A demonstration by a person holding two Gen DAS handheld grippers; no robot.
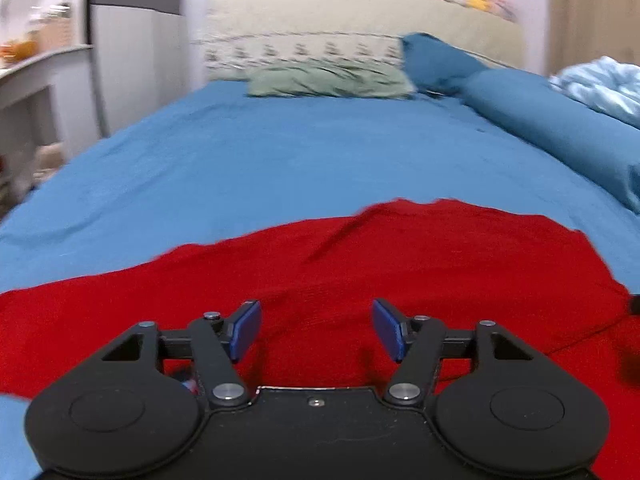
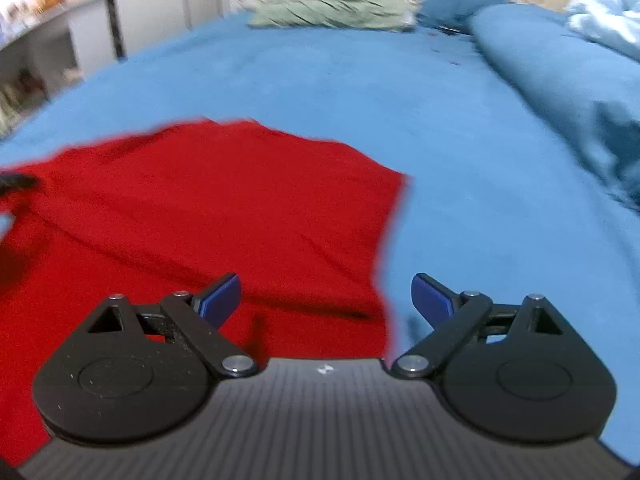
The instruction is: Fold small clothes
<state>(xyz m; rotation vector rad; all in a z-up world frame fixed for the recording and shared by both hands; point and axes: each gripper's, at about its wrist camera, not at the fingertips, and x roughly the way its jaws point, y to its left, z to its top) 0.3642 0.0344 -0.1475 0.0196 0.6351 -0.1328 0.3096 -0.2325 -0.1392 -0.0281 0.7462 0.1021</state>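
A red knitted garment (image 1: 400,264) lies spread flat on the blue bed sheet (image 1: 260,160). My left gripper (image 1: 316,330) is open and empty, low over the garment's near part. The garment also shows in the right wrist view (image 2: 200,208), with its right edge running down the middle. My right gripper (image 2: 326,300) is open and empty, straddling that right edge, its left finger over red cloth and its right finger over the sheet (image 2: 480,200). A dark blurred shape at the far left of the right wrist view may be the other gripper.
A green pillow (image 1: 328,80) and a patterned pillow (image 1: 296,50) lie at the headboard. A blue bolster (image 1: 560,120) and a light blue quilt (image 1: 600,88) lie along the right. A grey shelf unit (image 1: 40,80) stands left of the bed.
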